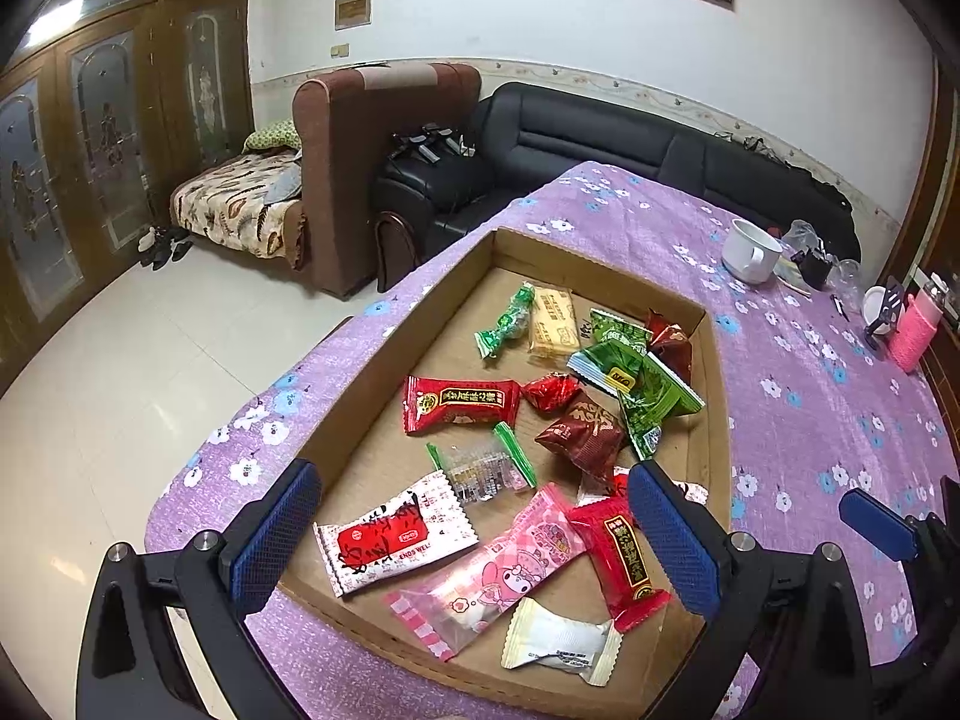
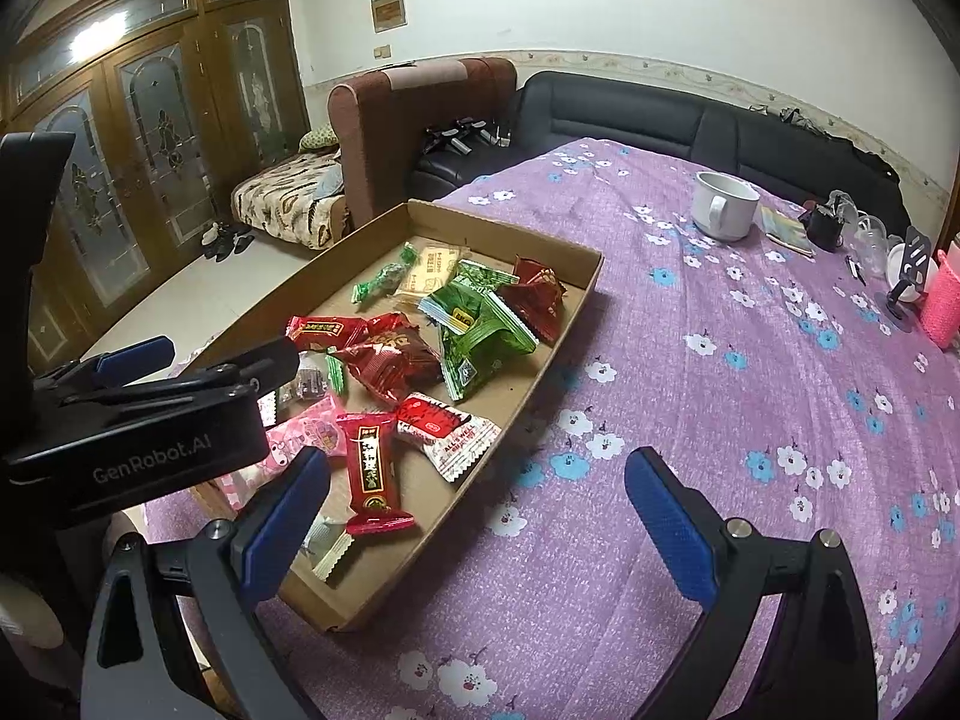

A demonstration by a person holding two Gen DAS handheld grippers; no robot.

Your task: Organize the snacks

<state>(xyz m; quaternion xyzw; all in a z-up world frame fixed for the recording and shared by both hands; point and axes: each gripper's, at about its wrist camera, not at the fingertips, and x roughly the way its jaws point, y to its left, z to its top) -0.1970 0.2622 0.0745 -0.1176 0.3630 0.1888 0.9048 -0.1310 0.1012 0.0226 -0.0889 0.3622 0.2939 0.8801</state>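
Left wrist view looks down into a shallow cardboard tray [image 1: 336, 420] full of wrapped snacks, sitting on a table under a purple flowered cloth [image 1: 810, 420], close to the table's left edge. At the tray's near end lie a white packet with a red label [image 1: 393, 537], a pink cartoon packet [image 1: 498, 564], a red bar with gold print [image 1: 621, 558] and a small white packet [image 1: 561, 639]. Mid-tray sit a clear packet with green ends [image 1: 483, 471], a long red packet [image 1: 459, 403] and a dark red pouch [image 1: 579, 435]. Farther back are green packets [image 1: 648, 390], a green twist candy [image 1: 507, 321] and a yellow biscuit bar [image 1: 553, 323].

The left gripper [image 1: 474, 540] hangs over the near end of the tray, jaws spread wide with nothing between them; the pink packet and the white-and-red packet lie below the gap.

In the right wrist view the right gripper [image 2: 477, 522] is also wide apart and empty, over the cloth at the tray's right wall, with its left finger [image 2: 288, 516] above the tray's near corner. The left gripper's black body shows at that view's left edge.

Well beyond the tray on the cloth stand a white mug [image 2: 723, 207] and, near the far right edge, a pink basket [image 2: 942, 300]. A black sofa [image 1: 600, 138] runs behind the table.
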